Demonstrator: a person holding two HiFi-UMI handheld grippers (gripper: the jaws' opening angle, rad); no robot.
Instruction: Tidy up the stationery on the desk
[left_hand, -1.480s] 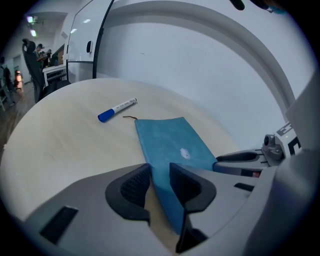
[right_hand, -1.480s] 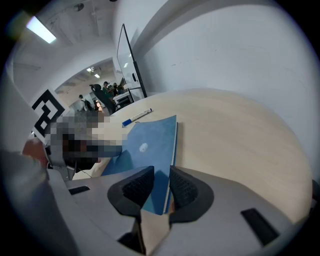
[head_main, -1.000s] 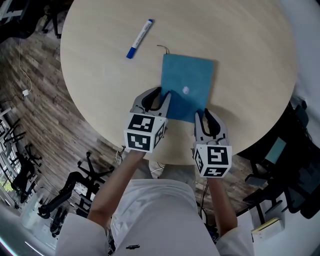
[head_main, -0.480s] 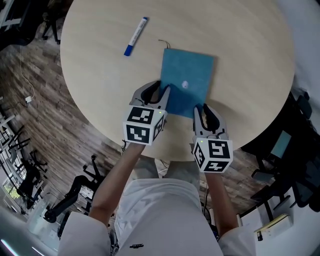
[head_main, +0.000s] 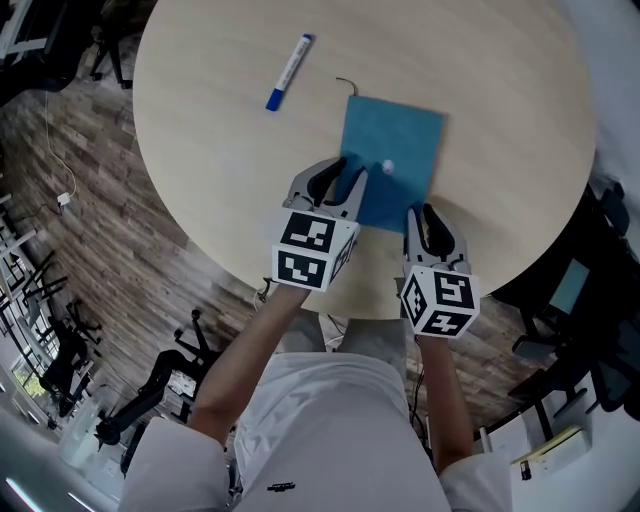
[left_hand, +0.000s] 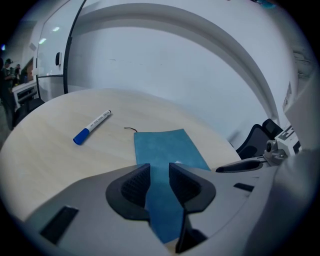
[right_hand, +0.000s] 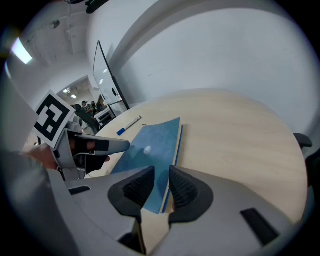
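A blue notebook (head_main: 395, 150) with a small white spot on its cover lies flat on the round pale table (head_main: 220, 150). A blue-capped white marker (head_main: 288, 72) lies apart from it, further back on the left. My left gripper (head_main: 342, 178) is over the notebook's near left corner, jaws apart, and the cover (left_hand: 162, 147) shows through the gap. My right gripper (head_main: 425, 213) is at the near right corner. Its jaws have just been closing, with the notebook's edge (right_hand: 167, 165) in the gap and bare table beside it. The pads touch nothing. The marker (left_hand: 92, 126) is also in the left gripper view.
A thin dark thread (head_main: 345, 82) sticks out at the notebook's far left corner. The table's near edge (head_main: 370, 305) is just under my grippers. Office chairs (head_main: 150, 380) stand on the wooden floor at the left, and dark furniture (head_main: 590, 330) is at the right.
Both grippers have rolled slightly at the notebook's near corners. The head camera has shifted, so the table sits a little further right in the picture. Notebook and marker keep their places.
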